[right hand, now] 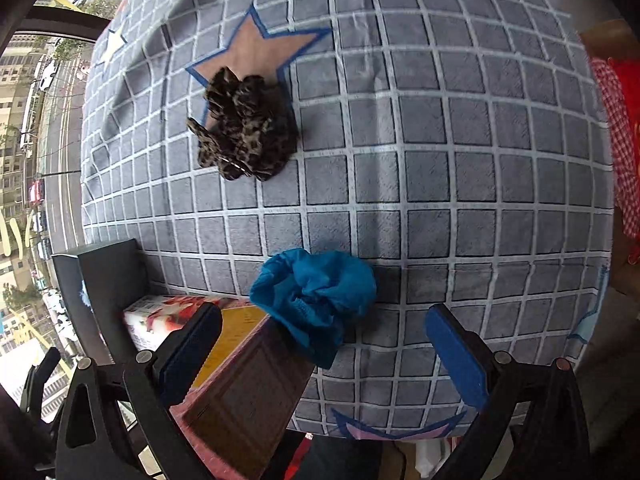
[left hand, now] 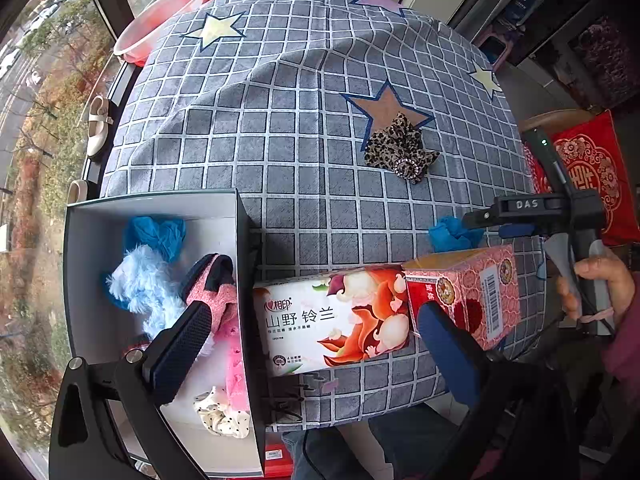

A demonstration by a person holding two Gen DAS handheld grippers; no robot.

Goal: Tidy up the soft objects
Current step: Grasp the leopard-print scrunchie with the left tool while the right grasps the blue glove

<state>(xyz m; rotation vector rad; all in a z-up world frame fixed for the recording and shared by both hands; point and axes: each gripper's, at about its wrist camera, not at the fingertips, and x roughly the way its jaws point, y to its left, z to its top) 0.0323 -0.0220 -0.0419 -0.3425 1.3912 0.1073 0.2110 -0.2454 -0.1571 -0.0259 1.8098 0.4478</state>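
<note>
Blue crumple: we take the blue soft item (right hand: 316,296) as the piece in hand; it lies on the checked tablecloth (right hand: 440,184), touching the far corner of the red patterned carton (right hand: 248,392) and well apart from the storage box (left hand: 160,216).
Right gripper (right hand: 324,352): our jaws stand wide with nothing between them, the cloth sitting just ahead of the fingertips and a little toward the left pad.
Left gripper (left hand: 316,344): also spread wide and empty, one finger over the box, the other on the carton's side.
Storage box: already holds a second blue piece (left hand: 156,232), a pale blue fluffy thing (left hand: 140,284), a pink knit item (left hand: 224,300) and a spotted scrunchie (left hand: 224,416).
Leopard scrunchie (left hand: 400,148): on the brown star, far beyond the carton from the box, not yet collected.
Tissue pack (left hand: 332,320): lies between the box wall and the carton (neither looks like part of the sorting).
Step, as we judge it: closing on the blue crumple.
Doing it well: we should centre the cloth between the pads, come low enough to gather its bulk and not a loose fold, and keep our left pad clear of the carton's corner.
Risk: a thin pinch may let it unfurl and drag on the carton on the way to the box.
</note>
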